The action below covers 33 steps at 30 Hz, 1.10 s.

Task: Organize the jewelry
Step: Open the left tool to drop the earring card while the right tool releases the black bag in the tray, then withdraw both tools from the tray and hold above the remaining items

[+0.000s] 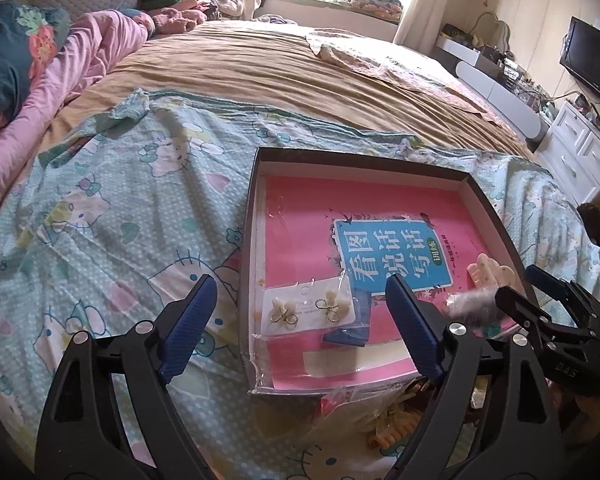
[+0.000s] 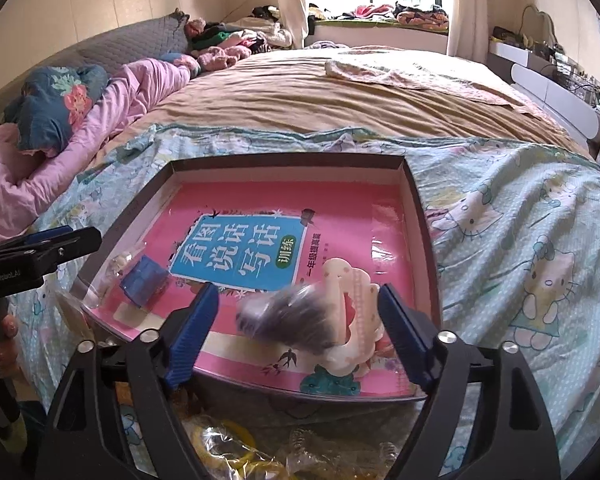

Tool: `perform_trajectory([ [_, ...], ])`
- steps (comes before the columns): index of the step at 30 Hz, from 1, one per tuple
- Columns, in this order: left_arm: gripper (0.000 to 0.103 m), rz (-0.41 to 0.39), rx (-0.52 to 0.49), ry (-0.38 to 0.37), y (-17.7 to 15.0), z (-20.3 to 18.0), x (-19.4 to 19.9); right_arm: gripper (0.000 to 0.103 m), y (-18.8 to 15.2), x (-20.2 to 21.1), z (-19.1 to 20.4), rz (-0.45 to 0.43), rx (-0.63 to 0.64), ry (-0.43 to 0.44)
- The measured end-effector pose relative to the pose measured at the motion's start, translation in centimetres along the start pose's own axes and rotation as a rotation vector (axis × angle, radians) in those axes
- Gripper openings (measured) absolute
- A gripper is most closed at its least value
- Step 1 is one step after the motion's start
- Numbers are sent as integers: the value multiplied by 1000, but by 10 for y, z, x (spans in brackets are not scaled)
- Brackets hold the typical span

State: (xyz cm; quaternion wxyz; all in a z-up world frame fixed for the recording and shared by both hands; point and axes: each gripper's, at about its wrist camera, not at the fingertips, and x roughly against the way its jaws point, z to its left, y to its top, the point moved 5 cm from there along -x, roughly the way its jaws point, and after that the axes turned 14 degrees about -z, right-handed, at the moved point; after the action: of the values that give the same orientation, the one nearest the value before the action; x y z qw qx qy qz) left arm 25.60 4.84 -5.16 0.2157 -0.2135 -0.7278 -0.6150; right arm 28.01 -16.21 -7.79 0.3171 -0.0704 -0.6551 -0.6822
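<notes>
While blurred packet (image 2: 288, 322) sits between right fingers (image 2: 196, 330), untouched.

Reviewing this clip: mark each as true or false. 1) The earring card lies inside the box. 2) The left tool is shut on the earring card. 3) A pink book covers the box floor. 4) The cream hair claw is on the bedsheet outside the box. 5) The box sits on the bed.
1) True: the earring card lies in the box.
2) False: the left tool is open, gripping nothing.
3) True: the pink book fills the floor.
4) False: the hair claw lies inside the box, on the book.
5) True: it rests on the bed.
</notes>
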Motion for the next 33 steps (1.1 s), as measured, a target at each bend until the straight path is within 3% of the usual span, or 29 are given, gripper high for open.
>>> perform_trajectory([
  [10, 88, -27, 16, -3, 6, 2, 17, 97, 6, 34, -6, -54, -50, 9],
  [14, 93, -37, 19, -11, 9, 1, 25, 98, 8, 46, -5, -65, -47, 18],
  [33, 93, -95, -5, -36, 12, -10, 66, 98, 25, 90, -2, -140, -48, 38],
])
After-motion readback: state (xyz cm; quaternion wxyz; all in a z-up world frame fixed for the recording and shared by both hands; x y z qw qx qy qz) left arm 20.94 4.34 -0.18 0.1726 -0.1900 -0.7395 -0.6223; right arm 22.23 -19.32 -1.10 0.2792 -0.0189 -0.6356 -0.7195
